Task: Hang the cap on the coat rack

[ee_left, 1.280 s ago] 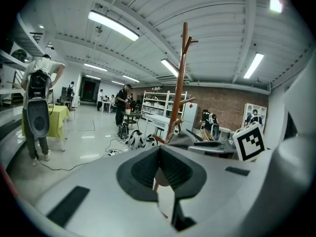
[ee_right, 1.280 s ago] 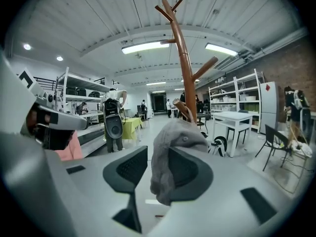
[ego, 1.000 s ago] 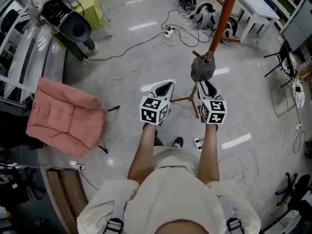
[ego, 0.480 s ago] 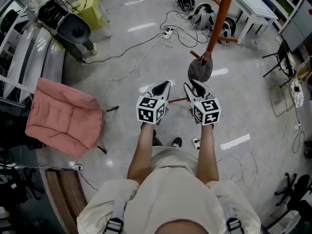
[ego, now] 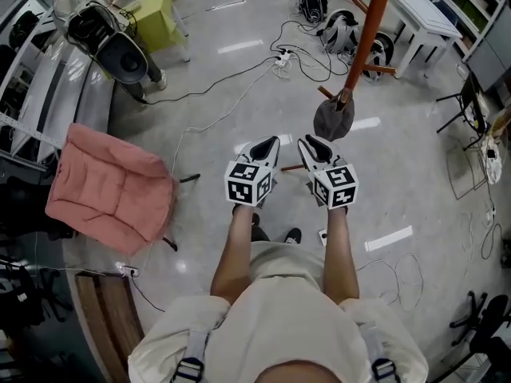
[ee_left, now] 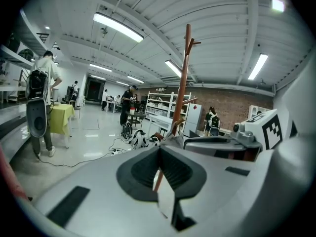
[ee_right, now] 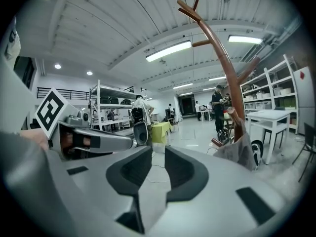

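The head view showed the cap (ego: 334, 119) hung on the coat rack (ego: 367, 34), while their own views showed the left gripper (ee_left: 159, 151) clenched and the right gripper (ee_right: 158, 154) empty, its jaws apart but just closing.

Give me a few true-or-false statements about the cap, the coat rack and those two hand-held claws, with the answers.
1. The grey cap hangs on a peg of the coat rack. True.
2. The right gripper holds the cap. False: its jaws, which have just been closing, stand apart with nothing between them.
3. A pink cushion lies to the person's left. True.
4. The left gripper has its jaws spread wide. False: they are together and empty.
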`<state>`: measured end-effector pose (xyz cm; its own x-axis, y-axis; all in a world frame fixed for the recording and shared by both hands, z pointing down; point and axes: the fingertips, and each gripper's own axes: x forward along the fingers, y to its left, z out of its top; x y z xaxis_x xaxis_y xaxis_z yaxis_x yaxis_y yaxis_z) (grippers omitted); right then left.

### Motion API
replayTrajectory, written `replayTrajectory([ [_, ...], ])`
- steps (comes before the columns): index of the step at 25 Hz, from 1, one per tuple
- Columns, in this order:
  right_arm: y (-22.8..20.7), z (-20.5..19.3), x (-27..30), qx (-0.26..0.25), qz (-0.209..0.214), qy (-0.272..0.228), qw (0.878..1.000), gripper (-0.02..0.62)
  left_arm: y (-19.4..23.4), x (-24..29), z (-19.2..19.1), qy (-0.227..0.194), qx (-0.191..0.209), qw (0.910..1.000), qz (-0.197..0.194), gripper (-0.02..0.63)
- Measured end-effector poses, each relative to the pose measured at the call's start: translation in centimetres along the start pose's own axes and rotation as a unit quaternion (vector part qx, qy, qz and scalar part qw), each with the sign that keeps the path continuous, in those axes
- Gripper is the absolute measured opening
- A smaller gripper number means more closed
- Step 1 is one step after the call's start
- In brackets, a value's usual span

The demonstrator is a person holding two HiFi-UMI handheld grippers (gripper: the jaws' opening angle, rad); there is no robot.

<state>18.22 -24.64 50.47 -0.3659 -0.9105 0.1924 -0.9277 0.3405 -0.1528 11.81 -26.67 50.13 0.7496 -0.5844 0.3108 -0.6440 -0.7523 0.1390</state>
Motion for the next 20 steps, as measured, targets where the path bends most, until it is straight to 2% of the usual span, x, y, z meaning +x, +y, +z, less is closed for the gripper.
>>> replayTrajectory([
  [9,0.6,-0.1,0.5,0.015,0.004,-0.009,1.0,0.021,1.3,-0.9,0.0,-0.004,-0.002,0.9999,0.014,0.008],
  [20,-0.3,-0.2,0.7,0.024,-0.011,-0.002,1.0,0.005,1.1,-0.6,0.3,-0.004,0.005,0.9999,0.011,0.008],
])
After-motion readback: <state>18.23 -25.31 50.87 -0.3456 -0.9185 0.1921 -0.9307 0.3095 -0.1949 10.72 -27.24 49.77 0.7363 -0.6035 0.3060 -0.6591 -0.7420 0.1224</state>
